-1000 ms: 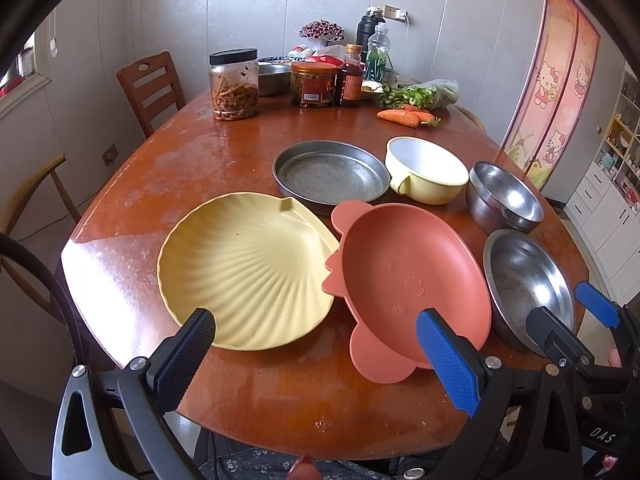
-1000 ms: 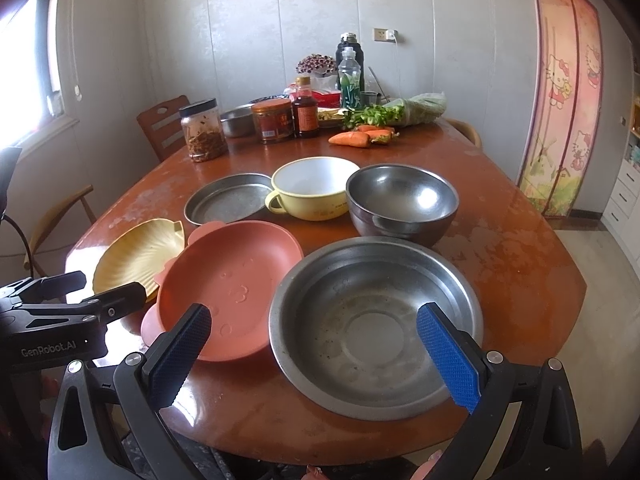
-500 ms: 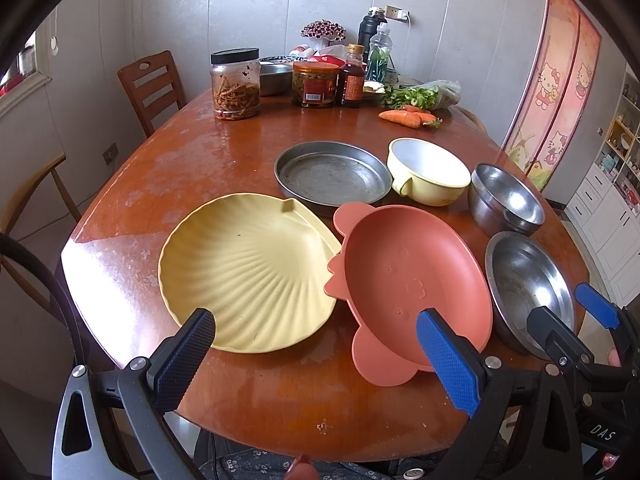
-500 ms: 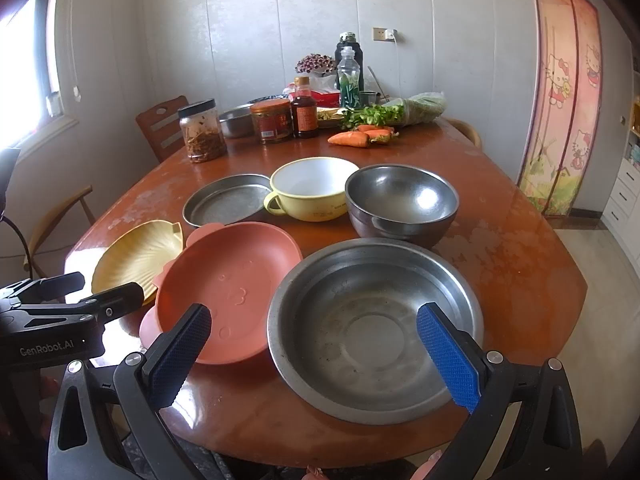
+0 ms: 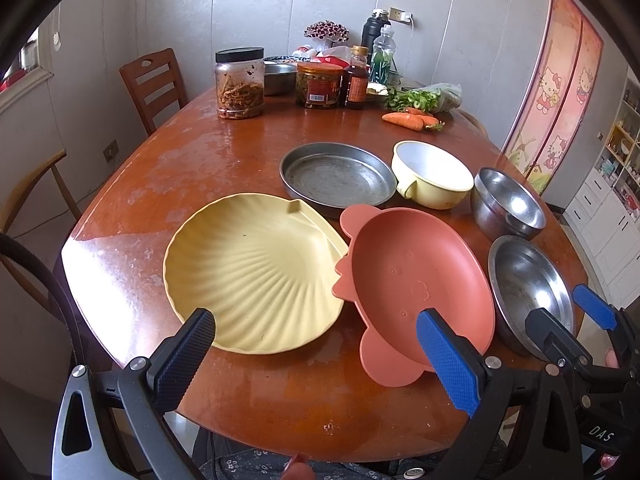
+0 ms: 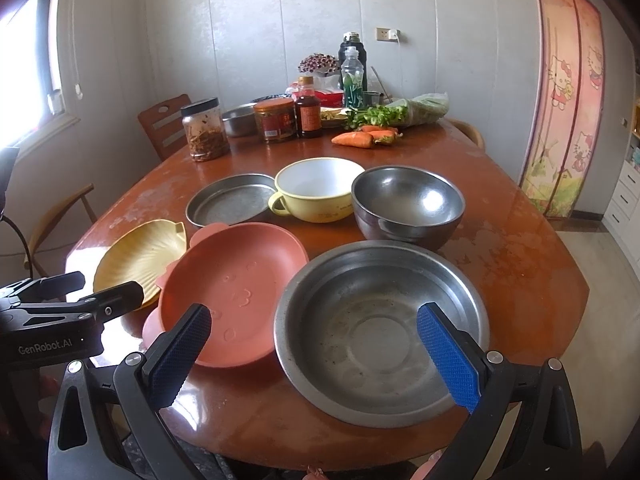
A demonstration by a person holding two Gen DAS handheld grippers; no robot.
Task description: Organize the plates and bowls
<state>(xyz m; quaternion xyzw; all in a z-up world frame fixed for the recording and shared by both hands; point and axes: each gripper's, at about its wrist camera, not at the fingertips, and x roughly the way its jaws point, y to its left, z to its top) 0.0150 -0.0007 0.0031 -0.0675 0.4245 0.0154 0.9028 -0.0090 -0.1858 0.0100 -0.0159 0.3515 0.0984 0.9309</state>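
On the near half of the table (image 5: pixel 168 168) the dishes lie in two rows, none stacked yet. At far left sits the shell plate (image 5: pixel 252 272), its right rim touching or just under the pink plate (image 5: pixel 416 288); next comes the steel basin (image 6: pixel 380 332) at the near right. Behind them, left to right: flat tin (image 5: pixel 338 178), yellow bowl (image 6: pixel 320 188), steel bowl (image 6: pixel 408 204).

The left gripper (image 5: pixel 316 352) hovers above the near edge with fingers spread wide, empty, aimed between the shell and pink plates. The right gripper (image 6: pixel 316 356) is likewise wide and empty, over the basin's near rim.

The step in hand looks like choosing a first piece. A sound way: pinch a plate by its near rim, lift it clear of its neighbour before sliding, and nest plates with plates, bowls with bowls, largest underneath. The overlap at the shell and pink plates could drag one along.
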